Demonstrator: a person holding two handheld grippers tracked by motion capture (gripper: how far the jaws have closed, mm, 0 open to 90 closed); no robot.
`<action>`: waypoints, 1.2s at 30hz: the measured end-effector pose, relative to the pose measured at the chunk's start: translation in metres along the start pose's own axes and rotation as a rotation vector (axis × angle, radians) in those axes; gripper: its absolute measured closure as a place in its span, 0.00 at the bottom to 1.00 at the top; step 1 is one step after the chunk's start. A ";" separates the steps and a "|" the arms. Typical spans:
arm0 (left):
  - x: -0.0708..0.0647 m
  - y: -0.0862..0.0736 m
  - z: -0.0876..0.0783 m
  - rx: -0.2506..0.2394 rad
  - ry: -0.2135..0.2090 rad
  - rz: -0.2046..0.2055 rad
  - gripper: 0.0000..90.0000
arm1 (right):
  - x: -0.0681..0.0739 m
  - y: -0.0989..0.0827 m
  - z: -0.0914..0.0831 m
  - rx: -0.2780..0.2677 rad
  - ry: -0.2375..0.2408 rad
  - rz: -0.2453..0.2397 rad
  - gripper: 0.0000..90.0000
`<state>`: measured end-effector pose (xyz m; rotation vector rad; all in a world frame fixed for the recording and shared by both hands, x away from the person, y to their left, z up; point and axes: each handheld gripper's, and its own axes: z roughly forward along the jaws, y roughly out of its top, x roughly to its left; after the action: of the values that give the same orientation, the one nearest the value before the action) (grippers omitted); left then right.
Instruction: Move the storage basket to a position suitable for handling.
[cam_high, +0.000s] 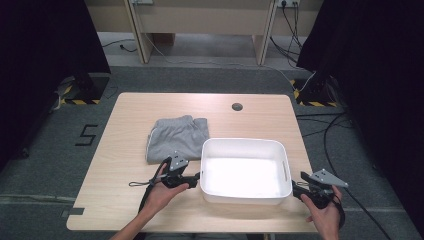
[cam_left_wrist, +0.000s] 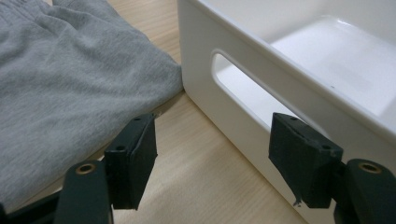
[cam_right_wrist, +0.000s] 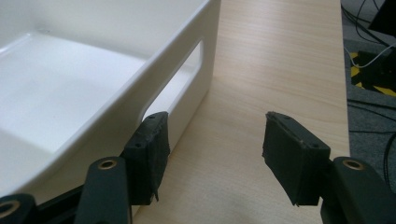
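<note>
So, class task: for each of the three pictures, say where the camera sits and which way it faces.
High view: above the near table edge, facing forward and down; forearms, both hands.
Left gripper view: on the left gripper, facing the bin's slotted wall and grey garment; own jaws.
Right gripper view: on the right gripper, facing the bin's other slotted wall; own jaws.
All share the bin.

Folded shorts (cam_high: 177, 136) on table (cam_high: 125, 120), just left-behind bin (cam_high: 245, 145).

A light wooden tabletop (cam_high: 125, 200) carries a white plastic bin (cam_high: 245, 197) and, touching its far-left corner, folded grey shorts (cam_high: 175, 137).
</note>
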<state>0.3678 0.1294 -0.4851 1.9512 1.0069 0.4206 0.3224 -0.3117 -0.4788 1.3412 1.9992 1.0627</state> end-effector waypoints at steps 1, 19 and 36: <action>0.001 0.001 0.002 -0.001 0.000 -0.006 0.35 | -0.001 0.000 0.001 -0.001 -0.004 0.006 0.45; -0.018 -0.036 -0.035 -0.004 -0.100 0.021 0.26 | 0.021 -0.031 -0.029 0.060 0.011 -0.058 0.35; -0.048 -0.019 -0.005 -0.007 -0.215 0.097 0.35 | 0.037 -0.021 -0.015 0.001 0.184 -0.086 0.26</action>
<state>0.3254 0.1002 -0.4939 1.9961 0.7750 0.2606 0.2853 -0.2870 -0.4874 1.1830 2.1686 1.1823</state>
